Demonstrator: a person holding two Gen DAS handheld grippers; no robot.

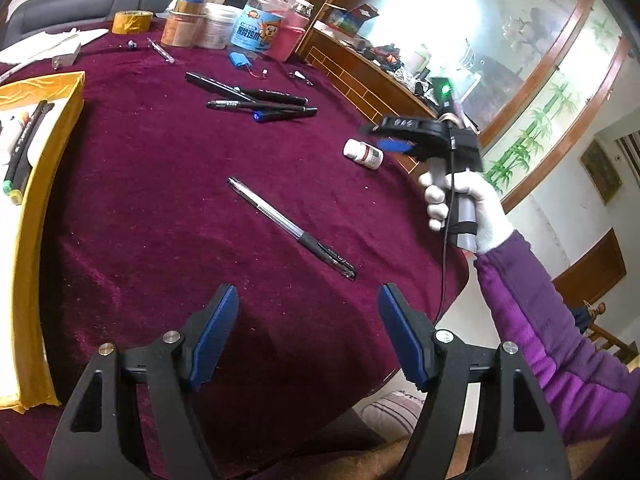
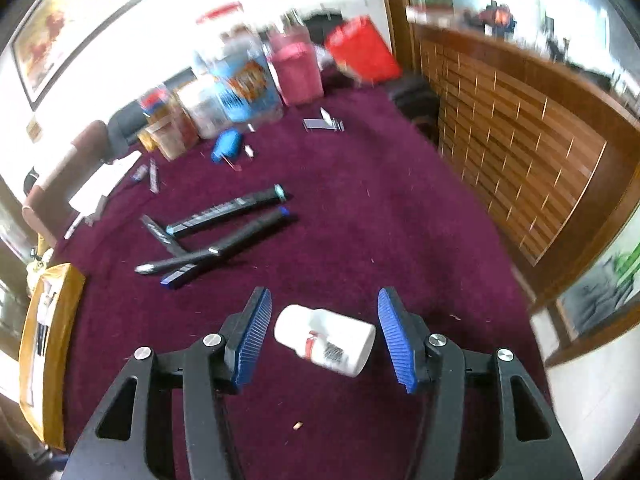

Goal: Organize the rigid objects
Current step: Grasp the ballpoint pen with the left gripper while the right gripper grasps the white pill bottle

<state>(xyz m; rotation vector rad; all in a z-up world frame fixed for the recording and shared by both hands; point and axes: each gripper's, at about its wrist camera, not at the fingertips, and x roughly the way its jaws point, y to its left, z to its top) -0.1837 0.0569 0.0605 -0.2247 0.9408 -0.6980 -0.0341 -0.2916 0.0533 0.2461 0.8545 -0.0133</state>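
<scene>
A white pill bottle [image 2: 326, 340] lies on its side on the maroon tablecloth [image 2: 360, 220], between the open fingers of my right gripper [image 2: 324, 332], which do not touch it. The bottle also shows in the left wrist view [image 1: 363, 153], with the right gripper [image 1: 394, 138] just right of it. My left gripper [image 1: 308, 332] is open and empty above the near part of the table. A clear ballpoint pen [image 1: 291, 229] lies ahead of it. Several black markers [image 1: 260, 102] lie in a pile farther back. A yellow tray [image 1: 36, 208] holding markers stands at the left.
Jars, tins and a tape roll [image 1: 132, 21] crowd the table's far edge, with a blue jar [image 1: 256, 32] among them. A small blue battery pack [image 1: 240, 59] and small loose bits lie near them. A wooden cabinet [image 2: 520, 140] stands right of the table.
</scene>
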